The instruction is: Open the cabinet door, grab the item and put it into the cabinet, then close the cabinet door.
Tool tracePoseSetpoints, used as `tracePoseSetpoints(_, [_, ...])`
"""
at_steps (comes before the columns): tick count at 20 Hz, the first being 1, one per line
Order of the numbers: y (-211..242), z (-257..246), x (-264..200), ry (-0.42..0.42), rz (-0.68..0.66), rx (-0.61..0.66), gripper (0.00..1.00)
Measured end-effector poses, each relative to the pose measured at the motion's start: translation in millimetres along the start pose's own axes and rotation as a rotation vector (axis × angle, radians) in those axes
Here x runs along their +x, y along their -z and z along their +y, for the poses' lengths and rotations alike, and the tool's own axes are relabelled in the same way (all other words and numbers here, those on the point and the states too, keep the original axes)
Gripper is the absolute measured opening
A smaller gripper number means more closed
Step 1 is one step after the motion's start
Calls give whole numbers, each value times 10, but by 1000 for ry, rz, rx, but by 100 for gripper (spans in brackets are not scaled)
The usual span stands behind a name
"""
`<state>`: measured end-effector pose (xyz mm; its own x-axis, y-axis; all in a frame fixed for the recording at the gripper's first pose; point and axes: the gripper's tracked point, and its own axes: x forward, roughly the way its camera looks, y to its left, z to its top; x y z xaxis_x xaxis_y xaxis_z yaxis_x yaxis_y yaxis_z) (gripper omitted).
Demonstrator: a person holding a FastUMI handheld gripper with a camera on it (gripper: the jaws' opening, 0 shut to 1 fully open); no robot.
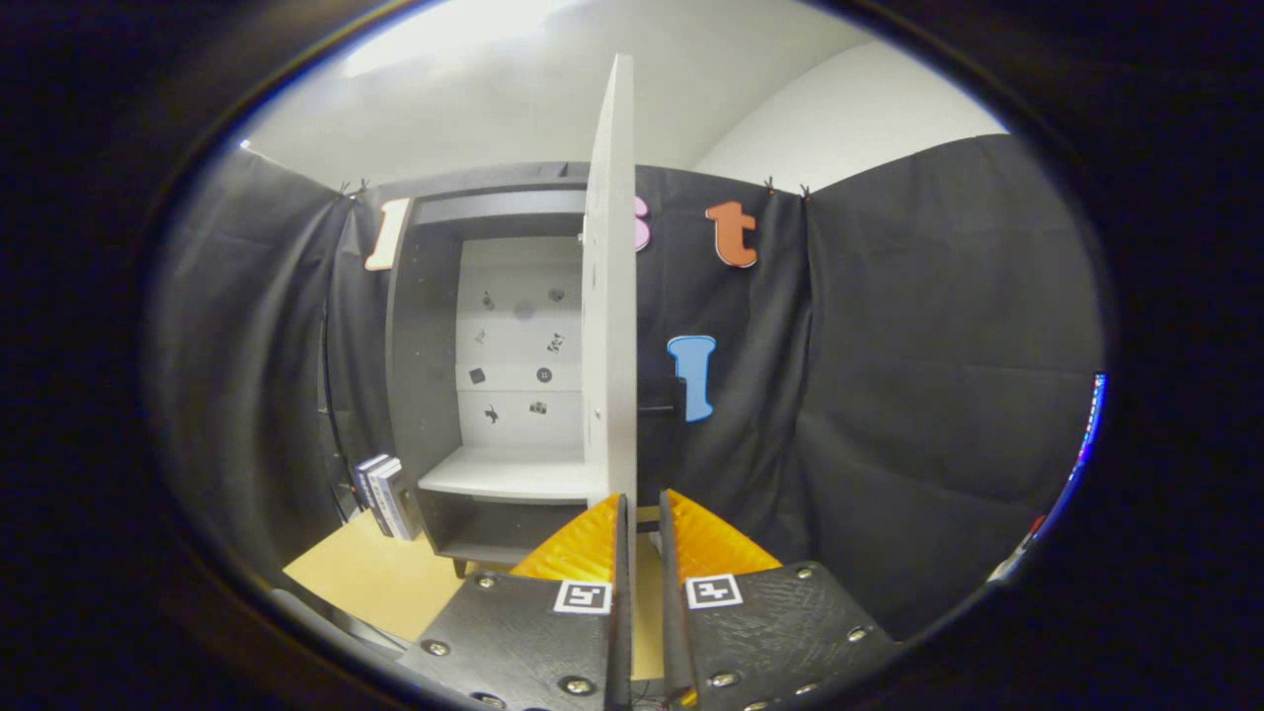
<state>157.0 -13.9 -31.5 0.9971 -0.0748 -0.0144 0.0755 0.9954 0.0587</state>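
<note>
Gripper view: the jaws (pixel 642 523) stand nearly closed, a thin gap between them, with nothing held. The lower edge of the cabinet door (pixel 612 286) sits at 12 o'clock just ahead of the tips, roughly in line with the gap; whether it touches them cannot be told. The door is swung open and seen edge-on, a flat, pale, smooth panel rising straight up. A dark handle (pixel 660 405) projects from its right face at about mid-height.

The cabinet (pixel 425 375) stands at 11 o'clock beyond the jaws, with dark matte side walls and a pale back panel dotted with small dark marks. A pale flat shelf (pixel 509 476) crosses its interior, bare, with a dark lower compartment beneath. The cabinet rests on short legs on the desk (pixel 380 578), a light yellowish wood surface.

The item, a small stack of books (pixel 385 497) with pale and dark covers, leans against the cabinet's left outer wall at 10 o'clock, well apart from the jaws.
</note>
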Motion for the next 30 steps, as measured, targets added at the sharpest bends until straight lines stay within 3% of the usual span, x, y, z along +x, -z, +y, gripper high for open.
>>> tracePoseSetpoints(4, [53, 200, -19, -29, 5, 12, 21])
tracePoseSetpoints(7, [140, 292, -56, -64, 37, 8, 37])
tracePoseSetpoints(11, [358, 478, -110, -101, 105, 1, 50])
tracePoseSetpoints(14, [589, 679, -105, -130, 161, 15, 67])
tracePoseSetpoints(25, [1535, 1031, -301, -173, 444, 29, 69])
tracePoseSetpoints(30, [1798, 987, -353, -143, 535, 5, 69])
